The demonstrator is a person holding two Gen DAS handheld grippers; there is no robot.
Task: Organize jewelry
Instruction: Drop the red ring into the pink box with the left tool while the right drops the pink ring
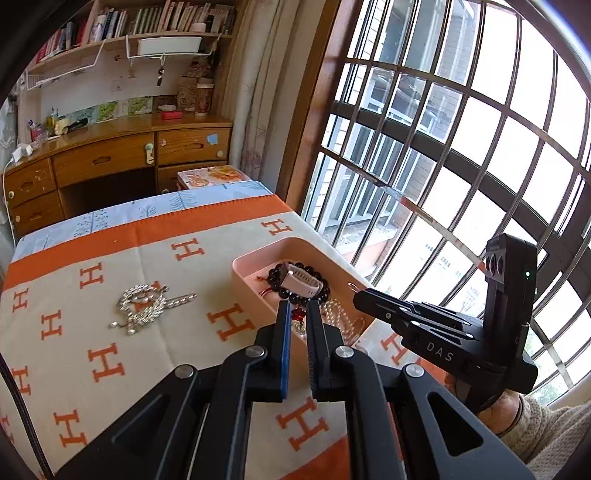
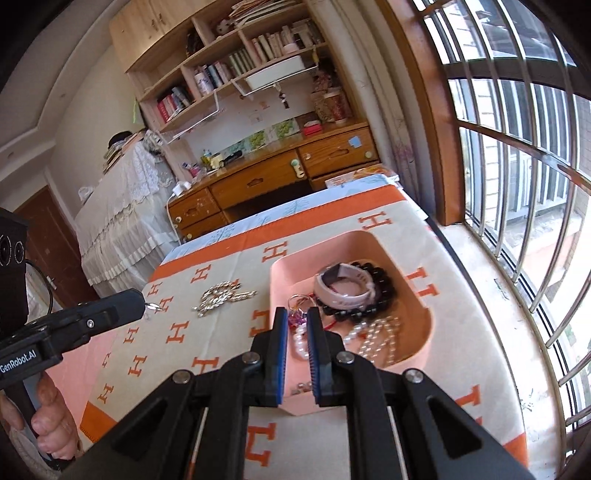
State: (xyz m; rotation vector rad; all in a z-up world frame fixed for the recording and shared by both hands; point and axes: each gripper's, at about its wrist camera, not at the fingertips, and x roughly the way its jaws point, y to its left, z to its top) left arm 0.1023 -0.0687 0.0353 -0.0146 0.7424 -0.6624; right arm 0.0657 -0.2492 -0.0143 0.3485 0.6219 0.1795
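The table (image 1: 110, 266) fills most of both views, covered by a cream cloth (image 1: 74, 332) printed with orange H shapes and edged in orange. It stands against a barred window (image 1: 443, 129), with a wooden desk (image 1: 110, 155) and bookshelves (image 1: 147, 22) beyond its far end.

A pink tray (image 2: 424, 314) sits on the cloth near the window side. Inside it lie a pale watch strap (image 2: 343, 291) curled in a ring, a bracelet of dark beads (image 2: 380, 284) around it, a pearl strand (image 2: 376, 336) nearer the camera, and a small purple and red trinket (image 2: 297, 317) with a metal ring by the tray's left wall.

Out on the cloth, well apart from the tray to its left, lies a tangled silver chain (image 1: 147, 302).

The left gripper (image 1: 297, 306) hangs over the tray's near left wall, its fingers (image 1: 282, 332) slightly apart with nothing between them. In the right wrist view its tip (image 2: 129, 301) appears at the left, and a small metal ring (image 2: 153, 306) shows just at that tip; whether it is pinched there I cannot tell.

The right gripper (image 2: 297, 314) hovers over the tray's near end above the trinket and pearls, fingers (image 2: 280, 332) a little apart, gripping nothing.
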